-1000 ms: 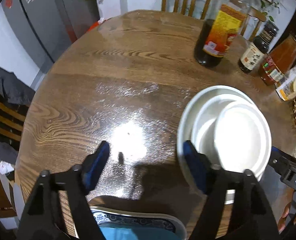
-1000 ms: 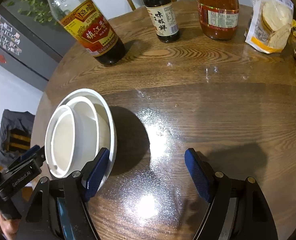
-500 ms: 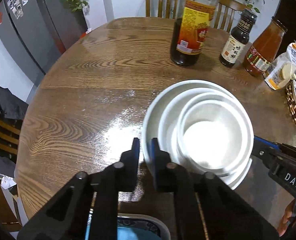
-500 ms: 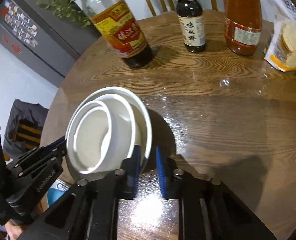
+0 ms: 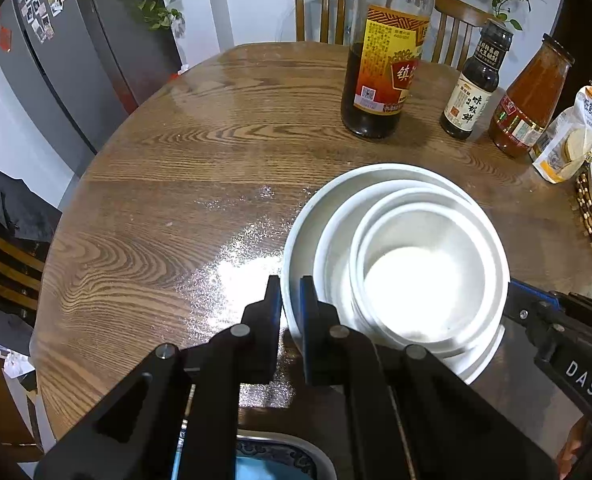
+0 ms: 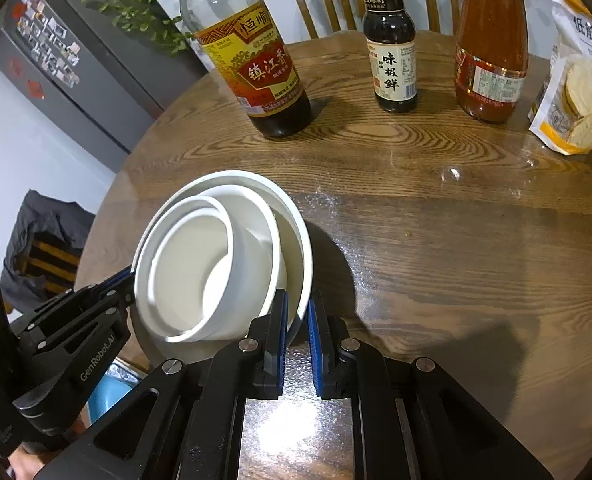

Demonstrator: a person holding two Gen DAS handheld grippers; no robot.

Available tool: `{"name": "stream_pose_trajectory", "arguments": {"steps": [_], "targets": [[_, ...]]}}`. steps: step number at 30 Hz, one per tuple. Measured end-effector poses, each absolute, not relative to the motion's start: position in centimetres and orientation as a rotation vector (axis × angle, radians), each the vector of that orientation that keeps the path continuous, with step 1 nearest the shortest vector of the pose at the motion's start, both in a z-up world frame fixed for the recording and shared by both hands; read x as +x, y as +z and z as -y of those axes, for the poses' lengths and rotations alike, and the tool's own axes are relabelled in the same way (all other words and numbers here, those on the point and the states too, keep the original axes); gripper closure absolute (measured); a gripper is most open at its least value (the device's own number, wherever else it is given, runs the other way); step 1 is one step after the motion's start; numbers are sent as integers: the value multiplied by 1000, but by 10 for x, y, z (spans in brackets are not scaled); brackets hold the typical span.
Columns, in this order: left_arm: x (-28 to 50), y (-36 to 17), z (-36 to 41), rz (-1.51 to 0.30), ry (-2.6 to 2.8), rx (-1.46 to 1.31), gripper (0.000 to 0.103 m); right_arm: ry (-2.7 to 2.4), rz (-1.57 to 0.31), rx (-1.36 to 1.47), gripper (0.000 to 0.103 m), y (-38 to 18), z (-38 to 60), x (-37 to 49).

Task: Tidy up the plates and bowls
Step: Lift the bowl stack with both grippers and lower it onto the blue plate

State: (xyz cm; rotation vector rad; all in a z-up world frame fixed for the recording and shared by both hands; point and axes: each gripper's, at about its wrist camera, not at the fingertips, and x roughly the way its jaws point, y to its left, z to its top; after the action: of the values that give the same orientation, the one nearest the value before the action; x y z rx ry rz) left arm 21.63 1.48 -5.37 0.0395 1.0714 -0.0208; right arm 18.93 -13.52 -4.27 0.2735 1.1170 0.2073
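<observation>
Two grippers, one load: a nested stack of white ceramic dishes (image 5: 395, 264), widest shallow bowl outermost, a mid-sized bowl inside it, the smallest bowl innermost. Stack sits over the near edge of the round dark-grained wooden table (image 5: 200, 184); whether its base touches the tabletop or is just lifted, cannot tell

Left gripper (image 5: 291, 300): blue-padded fingers pinched on the outer bowl's rim, one pad inside the wall, one outside, on the stack's left side. Right gripper (image 6: 297, 320): same hold on the opposite rim, pads either side of the wall. Each gripper is visible in the other's camera, clamped at its end of the stack

From the right wrist view the inner bowls lean toward the left gripper, their rims not concentric with the outer bowl. Reads as a tilt or an offset nesting

Background, well apart from the stack: tall glass vinegar bottle with yellow-and-red label (image 5: 383, 60), small dark soy-sauce bottle (image 5: 473, 88), jar of red-orange sauce (image 5: 529, 100), packet of round wafers (image 6: 575, 92). A blue-patterned plate (image 5: 280, 458) shows under the left gripper at the table's near edge

Judgement: stacking looks finished; step in hand is the two-handed carry or placing of the stack. Next move calls for both grippers travelling together at one height, rim kept level so the loose inner bowls do not slide, and a path clear of the bottles. Uneven lift is the main risk
</observation>
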Motion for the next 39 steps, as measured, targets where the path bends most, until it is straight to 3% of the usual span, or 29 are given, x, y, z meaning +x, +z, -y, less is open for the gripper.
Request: {"name": "stream_pose_trajectory", "arguments": {"steps": [23,39], "targets": [[149,4,-40,-934,42,7,99,298,-1045,289,89,1,113,138],[65,-21,-107,-1019,224,-83,99,501,-1170,177,89,-24,30,80]]}}
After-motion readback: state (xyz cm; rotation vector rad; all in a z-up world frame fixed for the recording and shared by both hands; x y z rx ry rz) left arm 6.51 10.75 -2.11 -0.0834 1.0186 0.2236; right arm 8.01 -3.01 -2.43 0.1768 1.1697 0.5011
